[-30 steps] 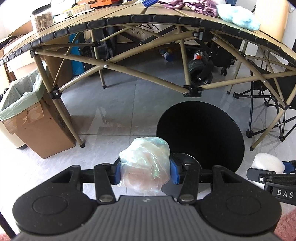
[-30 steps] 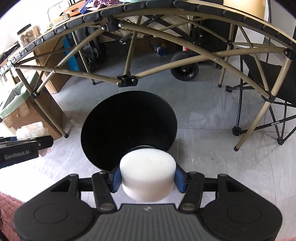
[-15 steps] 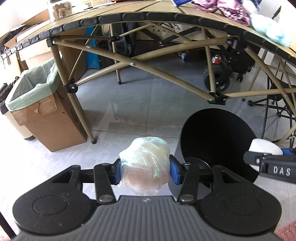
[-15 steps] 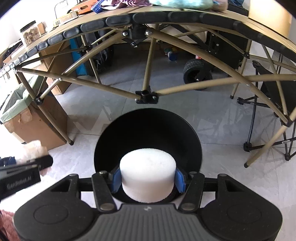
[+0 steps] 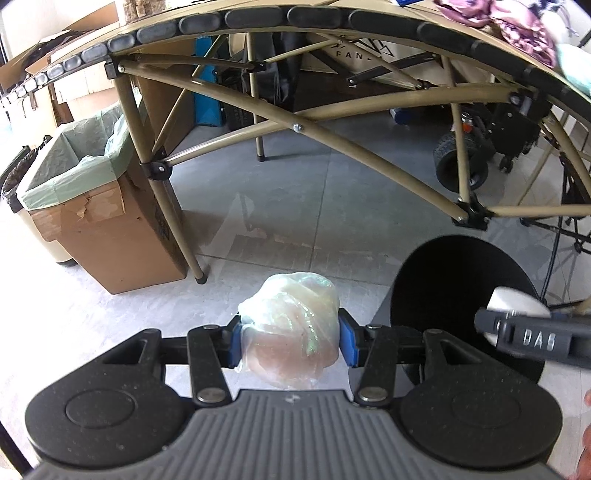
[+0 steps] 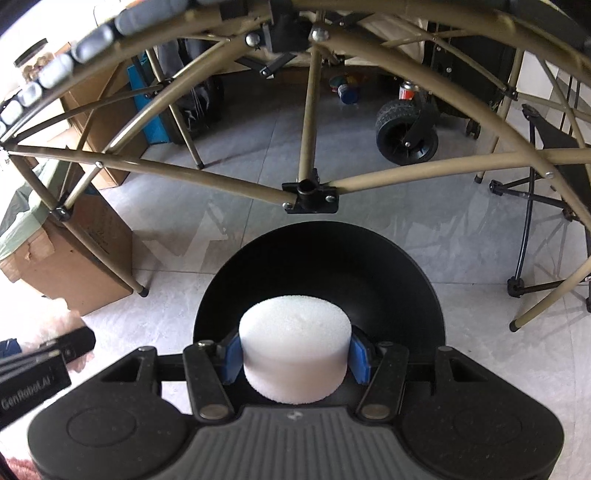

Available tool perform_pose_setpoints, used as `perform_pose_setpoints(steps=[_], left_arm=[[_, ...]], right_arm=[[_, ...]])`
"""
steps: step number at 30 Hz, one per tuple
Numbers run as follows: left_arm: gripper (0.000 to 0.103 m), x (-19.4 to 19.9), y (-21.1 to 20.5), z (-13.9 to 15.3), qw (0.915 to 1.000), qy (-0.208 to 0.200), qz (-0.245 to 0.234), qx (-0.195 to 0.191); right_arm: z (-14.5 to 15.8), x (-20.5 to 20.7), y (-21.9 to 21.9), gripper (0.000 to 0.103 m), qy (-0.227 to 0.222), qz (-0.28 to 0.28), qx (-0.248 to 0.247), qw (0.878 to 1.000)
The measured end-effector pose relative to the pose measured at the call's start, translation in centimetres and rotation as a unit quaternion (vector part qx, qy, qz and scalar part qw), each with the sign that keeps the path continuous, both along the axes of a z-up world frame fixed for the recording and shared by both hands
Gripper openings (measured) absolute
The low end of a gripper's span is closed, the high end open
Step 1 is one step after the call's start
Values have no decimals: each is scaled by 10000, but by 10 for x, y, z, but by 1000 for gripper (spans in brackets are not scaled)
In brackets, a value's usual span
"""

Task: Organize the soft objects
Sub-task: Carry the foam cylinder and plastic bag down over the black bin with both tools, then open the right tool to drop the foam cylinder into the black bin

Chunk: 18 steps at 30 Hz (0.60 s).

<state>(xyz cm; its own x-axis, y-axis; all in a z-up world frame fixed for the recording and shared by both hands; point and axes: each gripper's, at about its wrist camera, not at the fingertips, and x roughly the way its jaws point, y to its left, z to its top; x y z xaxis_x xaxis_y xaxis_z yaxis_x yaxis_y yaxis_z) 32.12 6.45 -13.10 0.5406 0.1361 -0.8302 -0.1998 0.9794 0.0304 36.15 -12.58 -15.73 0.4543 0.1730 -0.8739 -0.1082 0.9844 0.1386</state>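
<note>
Grey tiled floor (image 5: pixel 295 206) under me is carrying a black bin (image 6: pixel 321 269), a cardboard box (image 5: pixel 110 236) lined with a green bag, and the folding surface's (image 5: pixel 332 18) tan legs, all sitting directly on it.

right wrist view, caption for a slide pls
Right gripper clamps a white cylindrical foam sponge above a round black bin on the grey tiled floor.

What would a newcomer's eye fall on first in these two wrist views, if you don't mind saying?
Probably the white foam cylinder clamped in the right gripper, poised over the black bin on the floor. Next, the crumpled translucent bag ball gripped by the left gripper, beside that bin's left rim rather than over it. Behind both arches the tan folding table frame.
</note>
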Motion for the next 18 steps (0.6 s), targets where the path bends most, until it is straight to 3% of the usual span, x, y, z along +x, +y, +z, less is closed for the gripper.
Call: perform_pose_setpoints(steps=[18], left_arm=[[49,9,15,-20,9995,287,151,8]], right_arm=[[-39,17,5,56,436,-135,-101,9989]])
